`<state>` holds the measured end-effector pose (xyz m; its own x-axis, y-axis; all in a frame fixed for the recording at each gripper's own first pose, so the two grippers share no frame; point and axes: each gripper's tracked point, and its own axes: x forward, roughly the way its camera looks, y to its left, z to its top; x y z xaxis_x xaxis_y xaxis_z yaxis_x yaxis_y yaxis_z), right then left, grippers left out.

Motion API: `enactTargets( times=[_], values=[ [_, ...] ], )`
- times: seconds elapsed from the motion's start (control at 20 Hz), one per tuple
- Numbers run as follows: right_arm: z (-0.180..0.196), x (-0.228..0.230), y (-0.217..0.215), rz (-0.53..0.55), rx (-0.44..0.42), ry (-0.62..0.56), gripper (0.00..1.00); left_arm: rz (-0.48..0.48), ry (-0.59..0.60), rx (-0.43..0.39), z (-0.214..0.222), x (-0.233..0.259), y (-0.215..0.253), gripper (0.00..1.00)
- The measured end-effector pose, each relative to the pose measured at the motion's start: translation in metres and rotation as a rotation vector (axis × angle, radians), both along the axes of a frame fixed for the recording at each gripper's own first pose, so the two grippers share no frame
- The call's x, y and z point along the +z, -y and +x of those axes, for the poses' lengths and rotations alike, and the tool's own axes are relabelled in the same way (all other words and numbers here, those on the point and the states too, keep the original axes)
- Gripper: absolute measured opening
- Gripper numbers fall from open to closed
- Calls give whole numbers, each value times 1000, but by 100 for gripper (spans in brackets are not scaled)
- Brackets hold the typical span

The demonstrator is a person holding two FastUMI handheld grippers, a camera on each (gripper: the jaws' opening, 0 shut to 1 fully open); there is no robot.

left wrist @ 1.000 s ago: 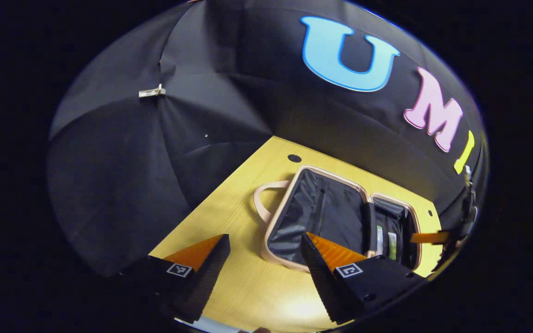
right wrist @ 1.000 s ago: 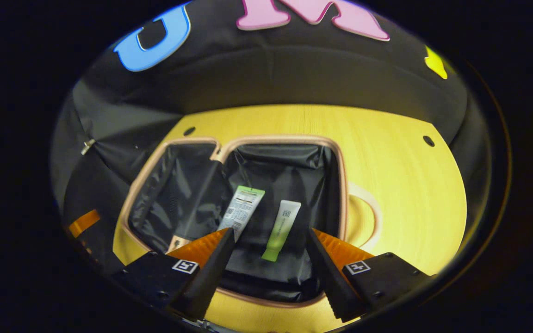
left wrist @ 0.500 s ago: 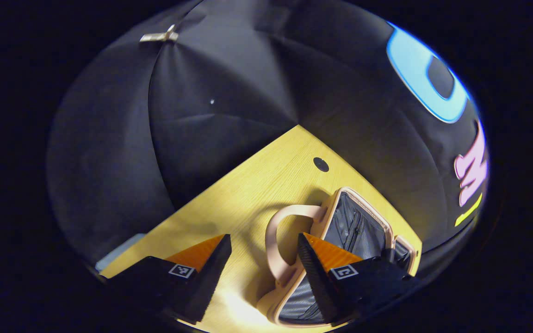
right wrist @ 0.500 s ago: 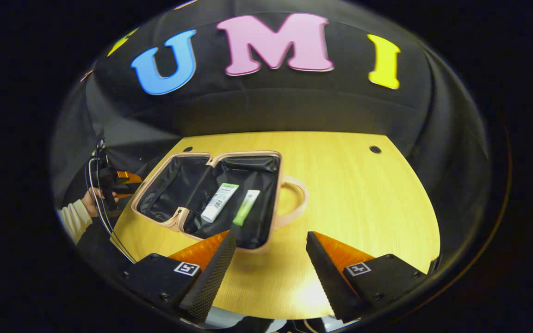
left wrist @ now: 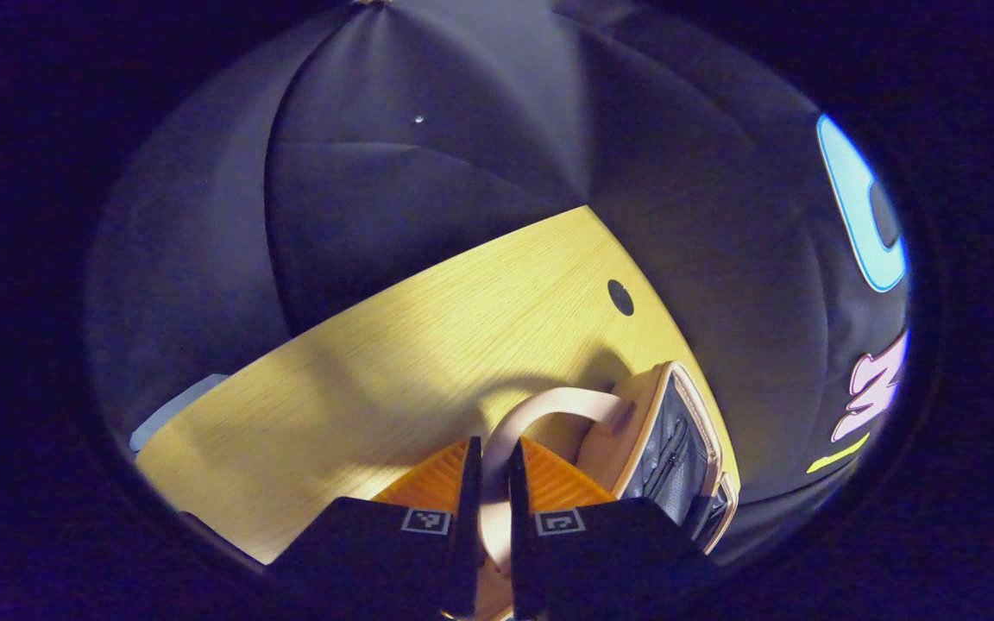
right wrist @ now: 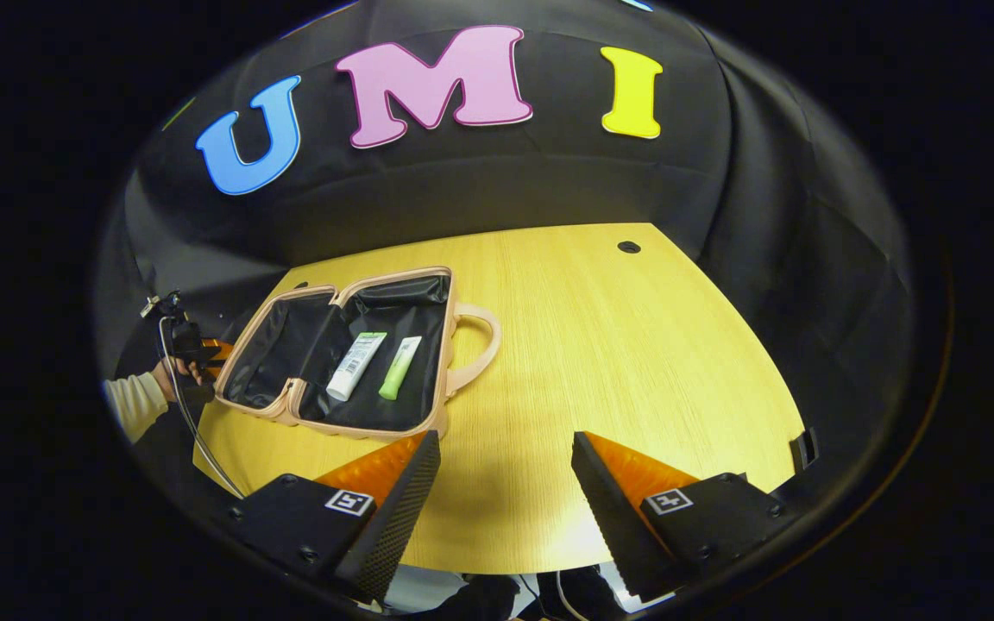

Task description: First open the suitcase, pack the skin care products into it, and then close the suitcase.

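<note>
The pink suitcase lies open on the table, both black-lined halves spread flat. In its right half lie a white tube and a green tube. In the left gripper view my left gripper is shut on the pink carrying handle of the suitcase's near half, the strap pinched between both fingers. That gripper and the hand holding it also show at the case's left edge. My right gripper hangs open over the table in front of the case, holding nothing.
The yellow wooden table stretches wide to the right of the case, with a cable hole near its back edge. Another hole lies beyond the handle. Black cloth walls close in the back and sides. A cable hangs from the left hand.
My left gripper moved in over the case's handle and shut on it. My right gripper drew back from above the tubes toward the table's front, staying open.
</note>
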<state>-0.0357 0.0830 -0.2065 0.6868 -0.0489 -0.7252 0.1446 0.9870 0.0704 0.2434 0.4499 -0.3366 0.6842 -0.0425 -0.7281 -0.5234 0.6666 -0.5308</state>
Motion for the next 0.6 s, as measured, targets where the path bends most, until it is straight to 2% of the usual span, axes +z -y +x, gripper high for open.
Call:
enactTargets(
  times=[0.15, 0.2, 0.4, 0.5, 0.6],
  values=[
    [7, 0, 2, -10, 25, 4, 98, 76, 65, -18, 1, 34, 1, 14],
    [11, 2, 3, -6, 30, 13, 98, 128, 69, -35, -4, 46, 0, 10],
    [20, 6, 9, 14, 46, 31, 98, 264, 168, -89, -5, 122, 10, 6],
    [24, 8, 16, 14, 64, 44, 98, 305, 249, -131, -10, 177, 31, 6],
    [30, 10, 26, 9, 81, 55, 98, 337, 326, -196, -18, 232, 73, 6]
  ],
)
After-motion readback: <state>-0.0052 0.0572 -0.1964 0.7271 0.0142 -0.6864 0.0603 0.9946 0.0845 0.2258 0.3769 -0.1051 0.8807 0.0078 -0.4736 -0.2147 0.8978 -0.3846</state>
